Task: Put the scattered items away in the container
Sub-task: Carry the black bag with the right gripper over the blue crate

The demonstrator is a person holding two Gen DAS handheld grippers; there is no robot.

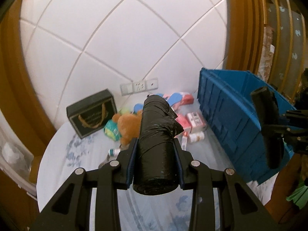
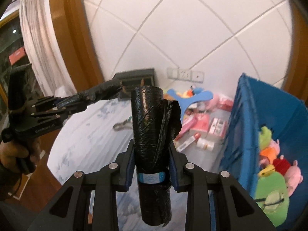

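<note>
My left gripper (image 1: 155, 142) is shut on a roll of black bin bags (image 1: 156, 119), held up above the round table. My right gripper (image 2: 152, 144) is shut on a second black roll (image 2: 150, 119) that has a blue-and-white label band. Each view catches the other gripper from the side: the right gripper (image 1: 277, 129) over the blue crate's near wall, the left gripper (image 2: 77, 104) over the table's left side. The blue crate (image 2: 250, 105) stands at the right and holds several plush toys (image 2: 273, 163). Scattered items lie by the wall: a brown teddy bear (image 1: 127, 127), pink boxes (image 2: 202, 123), a white bottle (image 2: 206, 144).
A dark gift bag (image 1: 90, 115) with gold handles leans against the tiled wall. A blue hanger (image 2: 192, 96) lies among the toys at the back. The table carries a white cloth (image 1: 77, 163) with blue flowers. Wooden frames flank the wall; a curtain (image 2: 36, 48) hangs at the left.
</note>
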